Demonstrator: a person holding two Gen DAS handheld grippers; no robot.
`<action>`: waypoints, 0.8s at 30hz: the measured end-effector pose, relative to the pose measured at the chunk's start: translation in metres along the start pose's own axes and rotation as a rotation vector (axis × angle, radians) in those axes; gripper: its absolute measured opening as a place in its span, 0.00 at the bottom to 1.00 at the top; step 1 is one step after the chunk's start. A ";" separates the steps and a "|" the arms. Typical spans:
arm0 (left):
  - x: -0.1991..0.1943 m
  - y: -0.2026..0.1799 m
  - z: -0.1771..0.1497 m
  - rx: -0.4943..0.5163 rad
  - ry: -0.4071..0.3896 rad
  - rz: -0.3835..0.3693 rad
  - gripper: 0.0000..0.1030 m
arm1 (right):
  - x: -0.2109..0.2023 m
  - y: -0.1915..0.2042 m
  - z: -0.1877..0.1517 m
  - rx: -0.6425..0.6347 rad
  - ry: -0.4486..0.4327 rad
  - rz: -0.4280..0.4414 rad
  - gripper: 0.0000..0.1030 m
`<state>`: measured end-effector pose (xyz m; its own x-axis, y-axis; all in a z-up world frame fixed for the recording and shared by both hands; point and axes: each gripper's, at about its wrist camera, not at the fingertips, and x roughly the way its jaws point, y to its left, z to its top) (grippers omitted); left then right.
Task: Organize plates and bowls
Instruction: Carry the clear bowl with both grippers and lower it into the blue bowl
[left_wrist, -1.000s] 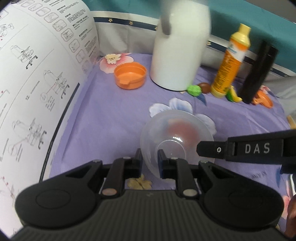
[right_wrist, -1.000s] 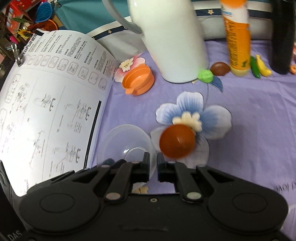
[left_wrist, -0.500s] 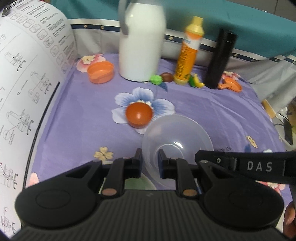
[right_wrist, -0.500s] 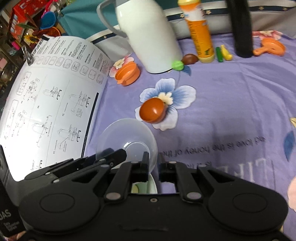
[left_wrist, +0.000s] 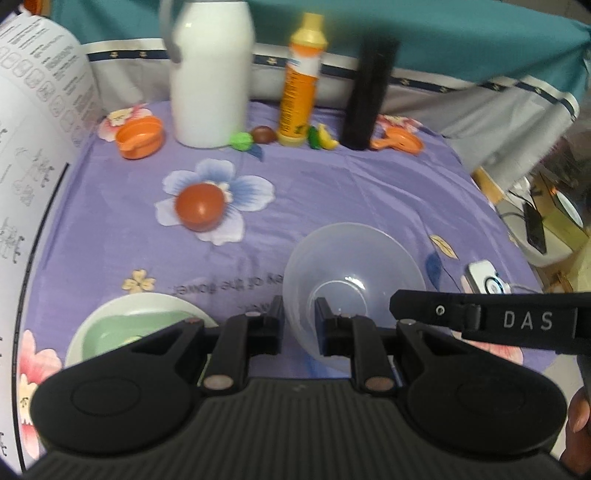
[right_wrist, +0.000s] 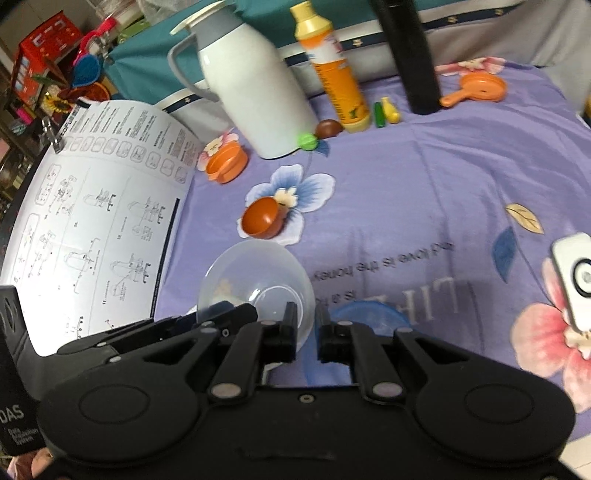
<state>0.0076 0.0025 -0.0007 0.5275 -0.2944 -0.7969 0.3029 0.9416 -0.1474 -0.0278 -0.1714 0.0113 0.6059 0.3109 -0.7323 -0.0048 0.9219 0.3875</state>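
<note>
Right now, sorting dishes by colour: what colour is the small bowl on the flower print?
Reddish-brown small bowl; left wrist view.

You have a clear bowl (left_wrist: 354, 273) of thin, frosted translucent plastic with a glossy glint at its base, and the left gripper (left_wrist: 298, 325) and right gripper (right_wrist: 306, 336) around it look like matt black plastic with ribbed housings. Under it lies a soft purple printed tablecloth (left_wrist: 332, 192), faintly creased. Your white jug (right_wrist: 255, 99) and small red-brown bowl (left_wrist: 199, 206) are smooth and shiny, beside a matt paper instruction sheet (right_wrist: 92, 221).
</note>
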 end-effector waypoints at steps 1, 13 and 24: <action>0.002 -0.004 -0.001 0.008 0.006 -0.004 0.15 | -0.002 -0.004 -0.002 0.008 -0.001 -0.004 0.10; 0.026 -0.031 -0.017 0.063 0.090 -0.009 0.16 | -0.006 -0.042 -0.021 0.073 0.030 -0.033 0.11; 0.043 -0.037 -0.024 0.084 0.134 0.004 0.16 | 0.003 -0.052 -0.030 0.094 0.062 -0.046 0.12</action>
<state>0.0000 -0.0408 -0.0431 0.4196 -0.2612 -0.8693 0.3697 0.9238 -0.0991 -0.0499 -0.2114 -0.0283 0.5535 0.2853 -0.7824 0.0985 0.9104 0.4017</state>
